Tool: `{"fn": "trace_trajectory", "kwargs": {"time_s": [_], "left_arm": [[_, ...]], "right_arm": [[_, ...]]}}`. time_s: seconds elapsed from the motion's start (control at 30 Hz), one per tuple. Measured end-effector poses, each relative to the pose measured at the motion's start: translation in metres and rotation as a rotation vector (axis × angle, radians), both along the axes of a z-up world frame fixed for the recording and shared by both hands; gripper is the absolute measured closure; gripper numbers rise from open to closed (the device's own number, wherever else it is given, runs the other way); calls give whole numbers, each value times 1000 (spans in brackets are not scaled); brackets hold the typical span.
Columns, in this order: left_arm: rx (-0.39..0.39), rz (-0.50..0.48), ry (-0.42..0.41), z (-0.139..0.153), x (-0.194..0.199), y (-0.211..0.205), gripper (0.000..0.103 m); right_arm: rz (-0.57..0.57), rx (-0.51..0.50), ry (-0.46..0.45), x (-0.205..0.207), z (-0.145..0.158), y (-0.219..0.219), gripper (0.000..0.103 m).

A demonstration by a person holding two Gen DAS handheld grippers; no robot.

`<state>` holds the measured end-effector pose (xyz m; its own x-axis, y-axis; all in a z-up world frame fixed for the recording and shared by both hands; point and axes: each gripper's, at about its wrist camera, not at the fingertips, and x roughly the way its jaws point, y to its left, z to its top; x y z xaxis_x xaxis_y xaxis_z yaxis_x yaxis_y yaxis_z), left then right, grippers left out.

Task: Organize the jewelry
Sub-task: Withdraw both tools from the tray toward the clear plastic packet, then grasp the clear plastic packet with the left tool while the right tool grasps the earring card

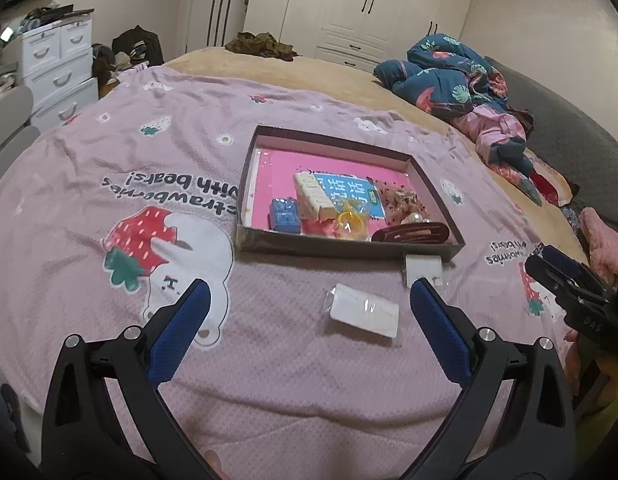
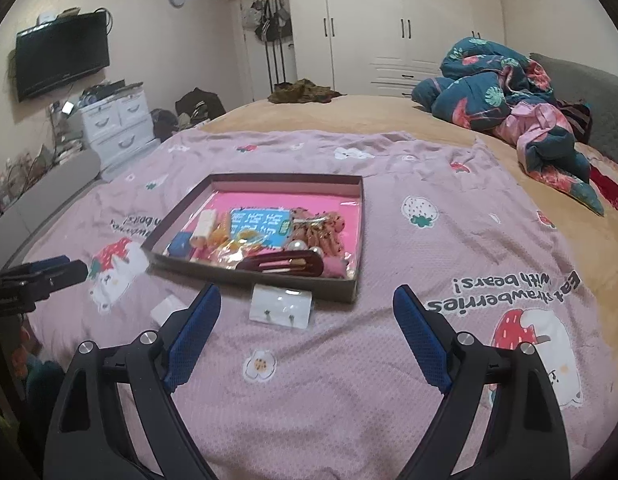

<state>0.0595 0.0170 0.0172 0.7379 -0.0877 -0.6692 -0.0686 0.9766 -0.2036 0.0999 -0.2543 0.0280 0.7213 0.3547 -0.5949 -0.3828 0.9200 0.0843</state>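
A shallow dark cardboard tray (image 1: 349,249) (image 2: 253,278) lies on the pink bedspread. It holds a dark red hair clip (image 1: 411,234) (image 2: 281,265), a blue box (image 1: 285,216), a cream box (image 1: 312,196), a yellow ring piece (image 1: 351,224), pearls (image 2: 297,246) and a patterned scrunchie (image 2: 319,228). A white earring card (image 2: 280,306) (image 1: 424,269) lies just in front of the tray. A white packet (image 1: 365,310) (image 2: 167,309) lies nearer. My left gripper (image 1: 309,304) is open above the packet. My right gripper (image 2: 307,308) is open, near the earring card.
A crumpled blue floral quilt (image 2: 505,92) lies at the far right of the bed. White drawers (image 2: 117,128) and a wall TV (image 2: 63,54) stand to the left. White wardrobes (image 2: 389,20) line the back wall. The right gripper shows at the left wrist view's right edge (image 1: 565,280).
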Motion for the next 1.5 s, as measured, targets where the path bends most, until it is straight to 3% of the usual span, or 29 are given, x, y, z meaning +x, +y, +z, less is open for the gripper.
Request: {"fn": "trace_trajectory", "kwargs": {"time_s": [0.7, 1.5], "left_arm": [[9, -18, 94, -39, -18, -5, 10], [85, -136, 167, -74, 23, -58, 10]], "right_arm": [[57, -34, 68, -15, -31, 9, 16], [4, -59, 153, 26, -69, -6, 16]]}}
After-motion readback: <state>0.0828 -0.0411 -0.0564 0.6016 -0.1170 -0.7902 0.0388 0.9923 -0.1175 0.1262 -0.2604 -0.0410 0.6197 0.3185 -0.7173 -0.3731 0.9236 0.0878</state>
